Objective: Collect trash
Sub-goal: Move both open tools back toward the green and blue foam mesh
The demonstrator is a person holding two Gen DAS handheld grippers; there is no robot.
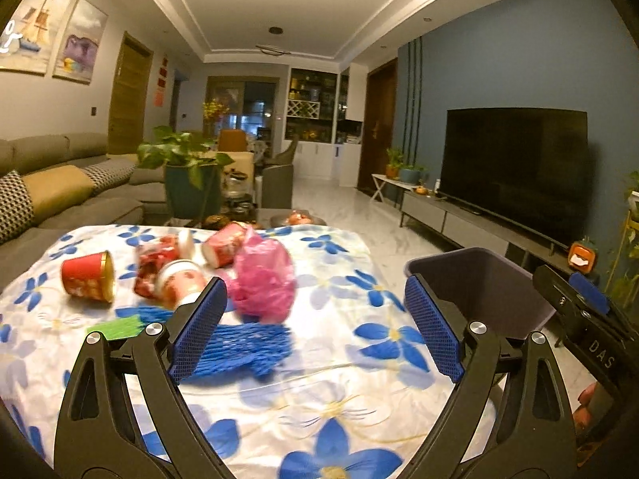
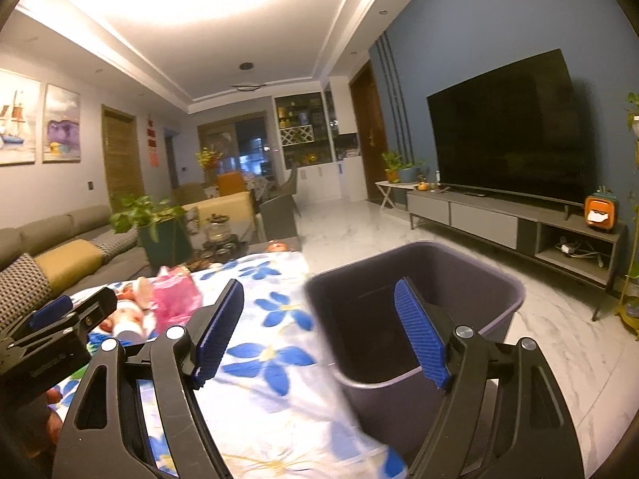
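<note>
Nothing looks collected yet: cups (image 1: 88,275), pink bag (image 1: 263,277) and blue netting (image 1: 243,345) lie on the table (image 1: 343,359) at 11 o'clock; the bin (image 2: 419,303) looks empty. Left gripper (image 1: 315,325) and right gripper (image 2: 319,329) are spread wide, holding nothing.

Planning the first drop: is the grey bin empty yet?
Seemingly empty: the grey bin shows bare dark walls and floor in the right wrist view, though the near corner is hidden.

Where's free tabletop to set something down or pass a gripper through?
Free: the floral tablecloth near edge, below the blue foam fruit net, and the right strip between the crumpled pink plastic bag and the dark grey plastic bin. Crowded: far left, where the red paper cup and red-and-white cups cluster.
</note>
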